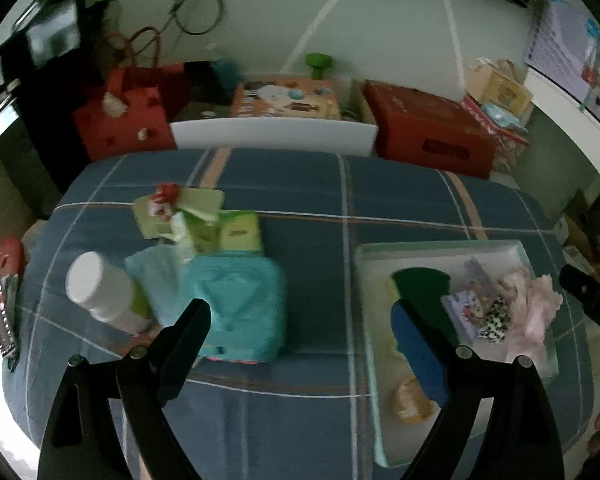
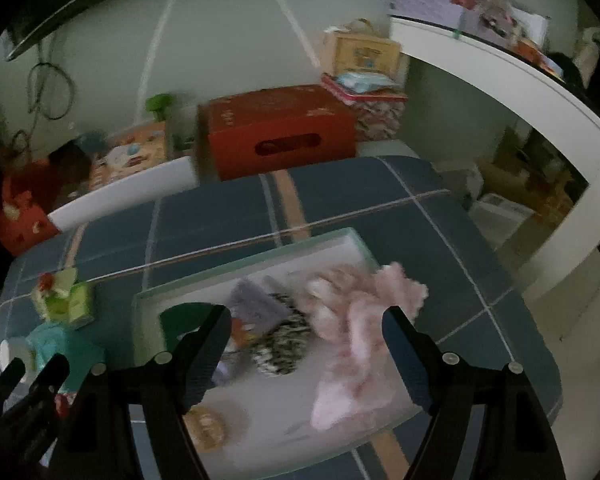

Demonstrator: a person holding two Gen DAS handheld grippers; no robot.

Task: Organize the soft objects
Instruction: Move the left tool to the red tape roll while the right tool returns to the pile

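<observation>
Both your grippers, left gripper (image 1: 300, 328) and right gripper (image 2: 306, 332), hang wide open, empty; teal cloth (image 1: 240, 304) lies just ahead-left of your left fingers (image 1: 188, 332), outside tray (image 1: 440, 250).

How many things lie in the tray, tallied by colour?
In the tray:
Pink fluffy item: 1
Black-and-white patterned item: 1
Purple item: 1
Dark green item: 1
Tan round item: 1
Total: 5 that can be told apart; the pile is blurred.
</observation>
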